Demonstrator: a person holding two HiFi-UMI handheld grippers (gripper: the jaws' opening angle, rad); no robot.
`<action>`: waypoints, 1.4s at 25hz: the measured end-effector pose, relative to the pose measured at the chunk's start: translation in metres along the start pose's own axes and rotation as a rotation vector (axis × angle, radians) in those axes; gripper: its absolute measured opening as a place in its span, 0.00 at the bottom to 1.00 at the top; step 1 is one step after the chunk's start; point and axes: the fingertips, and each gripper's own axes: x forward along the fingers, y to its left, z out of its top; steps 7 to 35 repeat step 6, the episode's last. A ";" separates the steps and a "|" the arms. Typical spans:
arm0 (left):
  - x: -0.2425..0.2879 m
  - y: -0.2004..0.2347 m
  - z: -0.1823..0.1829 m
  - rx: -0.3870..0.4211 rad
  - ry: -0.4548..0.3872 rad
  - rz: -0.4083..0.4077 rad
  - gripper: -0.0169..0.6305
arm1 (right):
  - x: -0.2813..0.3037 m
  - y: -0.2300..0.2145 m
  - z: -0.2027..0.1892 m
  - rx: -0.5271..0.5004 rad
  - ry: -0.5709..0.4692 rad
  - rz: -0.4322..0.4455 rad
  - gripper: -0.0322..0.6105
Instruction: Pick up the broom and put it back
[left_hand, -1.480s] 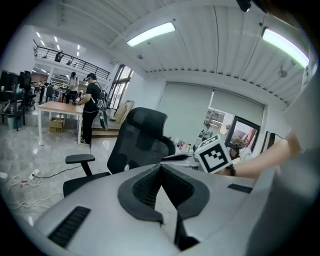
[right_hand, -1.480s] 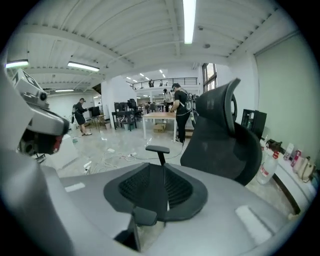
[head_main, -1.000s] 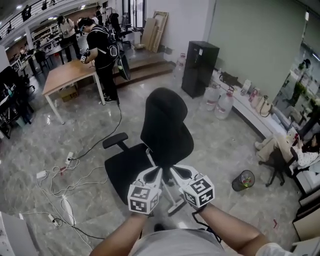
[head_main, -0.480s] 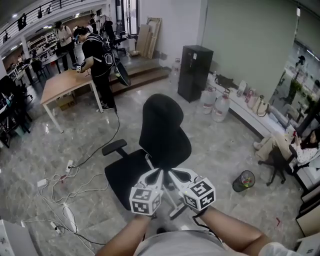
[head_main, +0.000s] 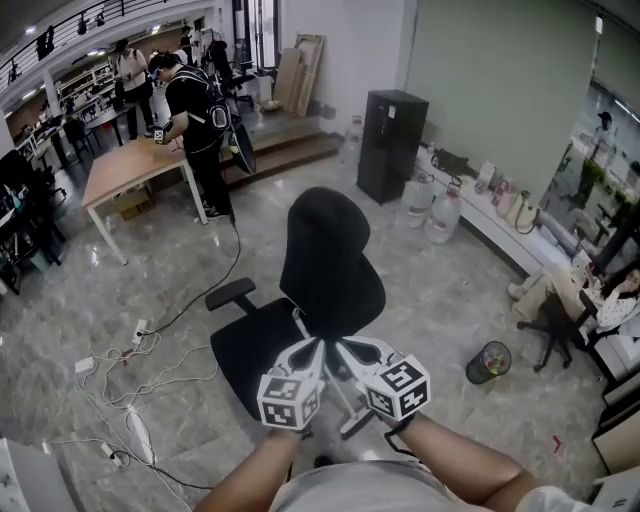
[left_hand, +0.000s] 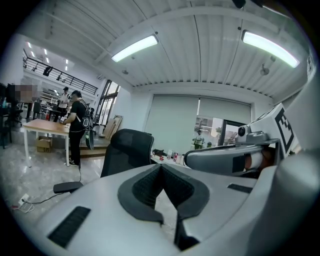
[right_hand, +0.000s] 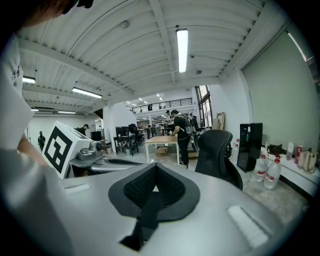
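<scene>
No broom shows in any view. My left gripper (head_main: 316, 346) and right gripper (head_main: 341, 346) are held side by side close to my body, tips nearly touching each other. They point at the back of a black office chair (head_main: 331, 268). In the left gripper view the left gripper (left_hand: 161, 166) has its jaws closed together with nothing between them. The right gripper (right_hand: 155, 167) is likewise shut and empty in the right gripper view. Each gripper's marker cube shows in the other's view.
White cables and power strips (head_main: 128, 372) trail over the marble floor at the left. A small bin (head_main: 487, 362) stands at the right. Water bottles (head_main: 445, 212) and a black cabinet (head_main: 391, 145) line the far wall. A person (head_main: 200, 110) stands by a wooden table (head_main: 130, 160).
The head view has shifted slightly, so the chair sits a little higher in the picture. Both grippers stay where they were, shut.
</scene>
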 end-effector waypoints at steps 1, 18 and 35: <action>0.000 0.001 0.000 -0.001 -0.001 0.002 0.04 | 0.001 0.001 -0.001 0.003 0.002 0.003 0.05; 0.001 0.006 0.001 -0.013 -0.008 0.002 0.04 | 0.007 -0.002 -0.008 0.035 0.011 0.009 0.05; 0.001 0.006 0.001 -0.013 -0.008 0.002 0.04 | 0.007 -0.002 -0.008 0.035 0.011 0.009 0.05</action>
